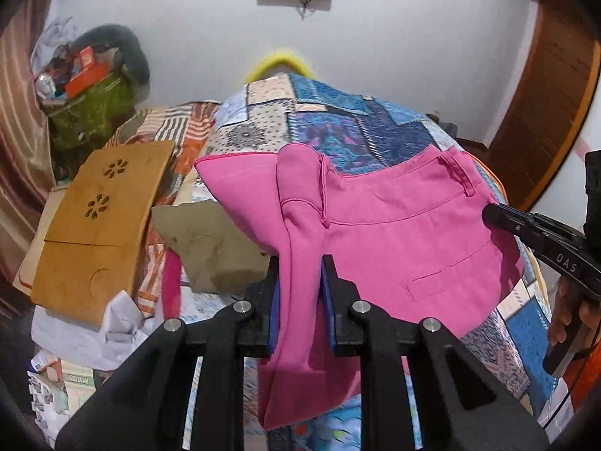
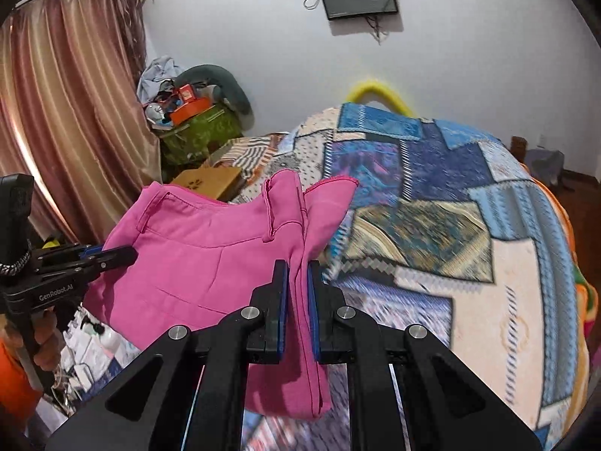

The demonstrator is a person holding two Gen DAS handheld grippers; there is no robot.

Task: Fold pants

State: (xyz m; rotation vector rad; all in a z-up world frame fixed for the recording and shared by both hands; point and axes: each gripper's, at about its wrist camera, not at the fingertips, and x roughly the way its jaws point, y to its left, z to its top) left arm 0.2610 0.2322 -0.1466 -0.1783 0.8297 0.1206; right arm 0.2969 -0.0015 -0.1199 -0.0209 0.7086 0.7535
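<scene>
The left gripper [image 1: 300, 289] and right gripper [image 2: 297, 293] are each pinched nearly closed on a bunched fold of the pink pants [image 1: 405, 233], which hang between them above the patchwork bedspread [image 2: 432, 203]. The cloth looks light, limp and unslippery, so holding it at the waistband corners should keep it spread.

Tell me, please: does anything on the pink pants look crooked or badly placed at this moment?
Yes. The pink pants hang bunched between the left claw and the right claw, each shut on a gathered fold. The waistband sags unevenly and one corner flops over the patchwork blanket.
</scene>
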